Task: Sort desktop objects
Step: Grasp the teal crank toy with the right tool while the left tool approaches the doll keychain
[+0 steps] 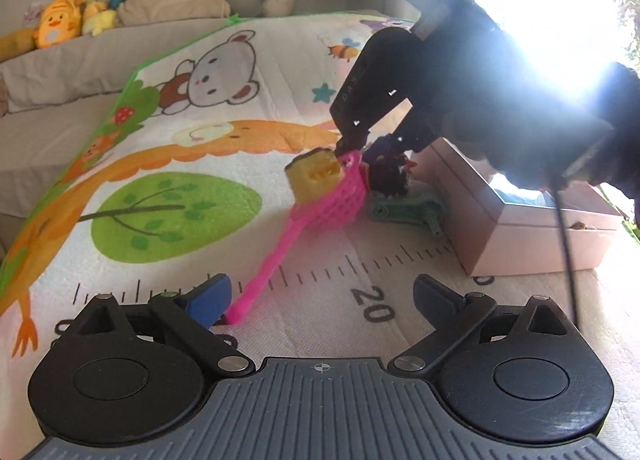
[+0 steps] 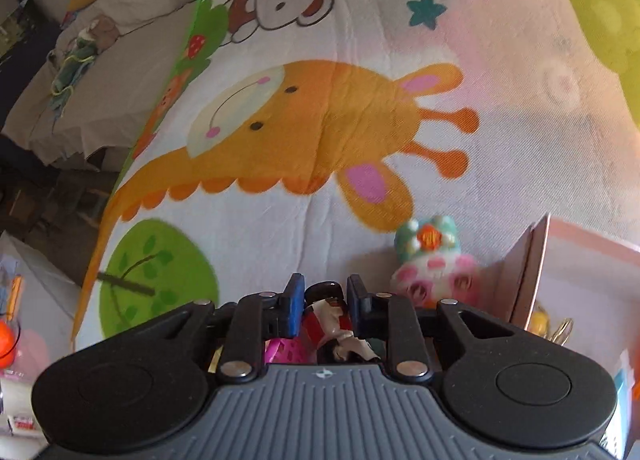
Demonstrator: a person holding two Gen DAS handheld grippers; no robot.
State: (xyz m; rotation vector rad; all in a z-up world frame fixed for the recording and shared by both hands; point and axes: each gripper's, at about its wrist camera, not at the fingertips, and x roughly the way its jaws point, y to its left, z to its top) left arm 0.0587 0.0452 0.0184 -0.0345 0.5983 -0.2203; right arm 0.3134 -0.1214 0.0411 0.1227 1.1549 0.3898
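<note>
The left gripper [image 1: 320,296] is hovering low over the cartoon-printed mat [image 1: 224,108] with its fingers [image 1: 210,294] spread wide and nothing between them. The tip of the pink net scoop's [image 1: 320,204] handle is lying just beside the blue pad of the left-hand finger, whether touching it I cannot tell; the scoop's mesh head is well ahead of the fingers, with a yellow block [image 1: 316,172] sitting at its rim. Beyond the scoop, the right gripper [image 2: 323,300] is pointing steeply down, its fingers [image 2: 294,302] pinching a small red-and-white figure with a dark head [image 2: 330,316]. Ahead and to the right of those fingers, a pastel dotted toy [image 2: 430,256] is standing on the mat, just beside the wall of a pink box [image 1: 532,236]. A green toy piece [image 1: 408,210] is lying between the scoop's head and the box.
</note>
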